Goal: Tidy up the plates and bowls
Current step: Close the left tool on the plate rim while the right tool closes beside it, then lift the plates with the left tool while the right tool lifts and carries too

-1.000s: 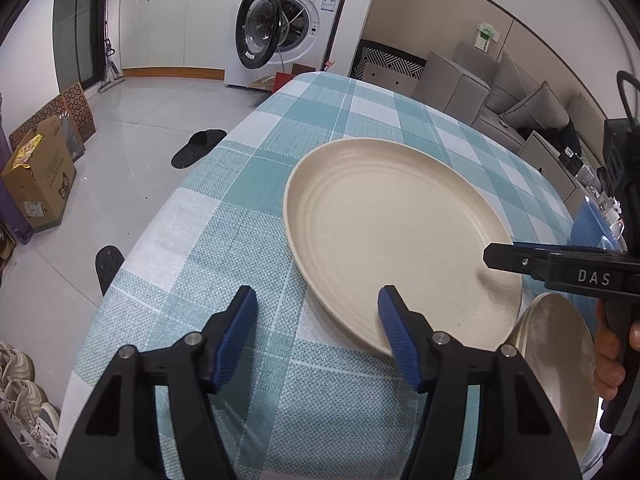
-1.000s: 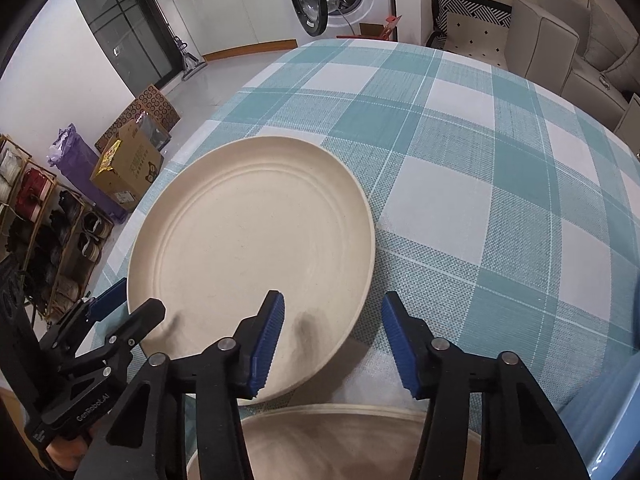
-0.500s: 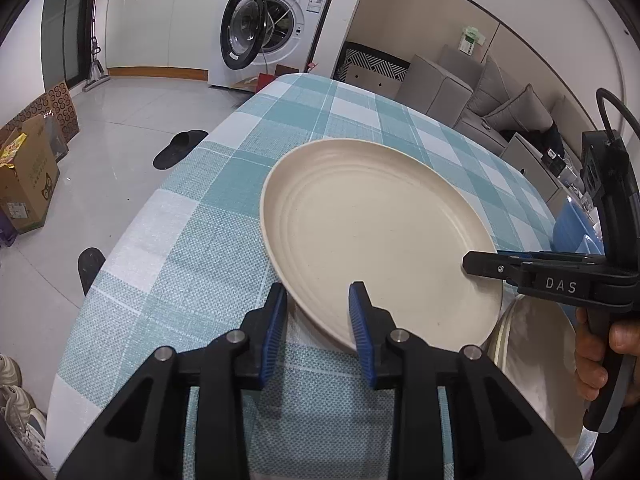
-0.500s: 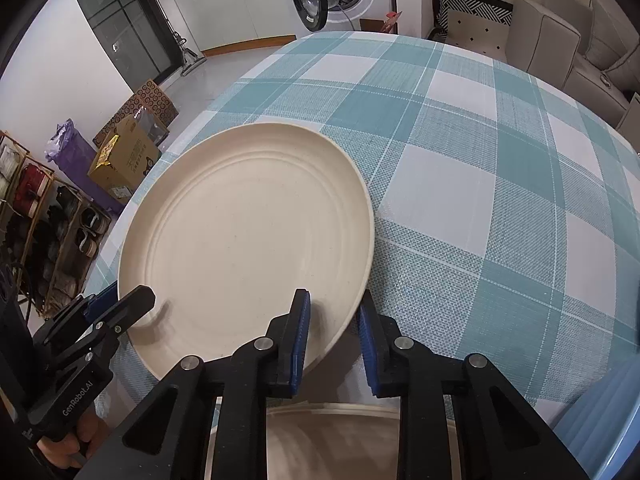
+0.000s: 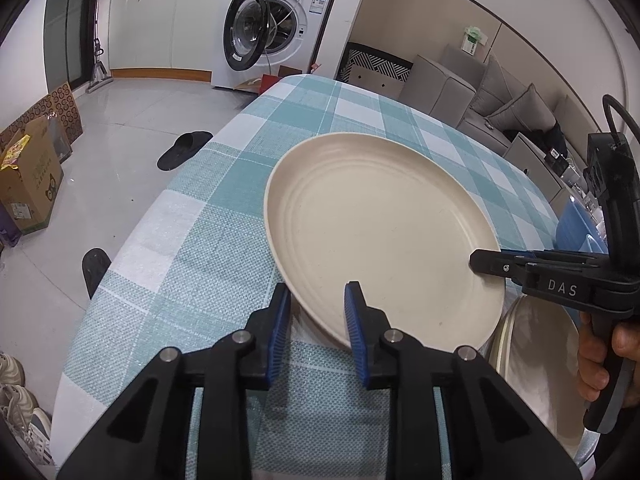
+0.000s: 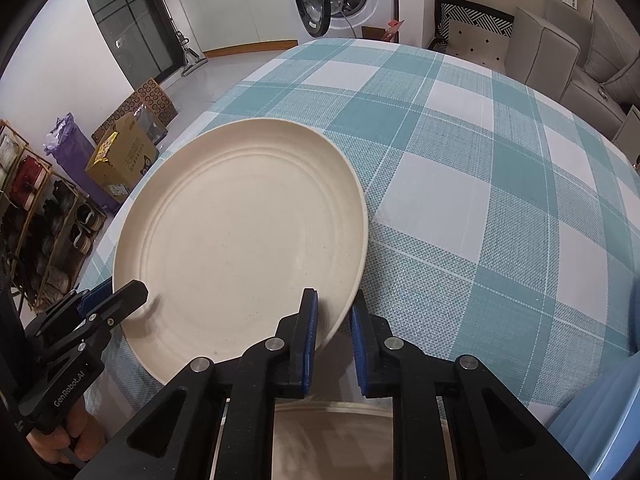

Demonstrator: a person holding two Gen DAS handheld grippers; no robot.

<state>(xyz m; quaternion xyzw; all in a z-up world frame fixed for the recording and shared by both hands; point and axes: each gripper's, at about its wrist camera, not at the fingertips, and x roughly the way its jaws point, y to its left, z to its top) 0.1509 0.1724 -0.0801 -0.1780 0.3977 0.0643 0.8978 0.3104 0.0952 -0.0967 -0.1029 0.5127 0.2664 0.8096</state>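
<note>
A large cream plate [image 5: 380, 236] is held face up over a teal-and-white checked tablecloth [image 6: 480, 168], near the table's front corner. It is round, so no long axis can be told. Its near rim is clamped by the left gripper [image 5: 316, 312], and its right-hand rim by the right gripper [image 6: 334, 320]; both sets of jaws have just been closing onto it. A second beige dish [image 5: 536, 360] lies just beside it.

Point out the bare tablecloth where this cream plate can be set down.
Free: the checked cloth beyond and right of the cream plate, toward the sofa. Crowded: the near edge, where the second plate and a blue dish sit beside the left gripper and right gripper.
</note>
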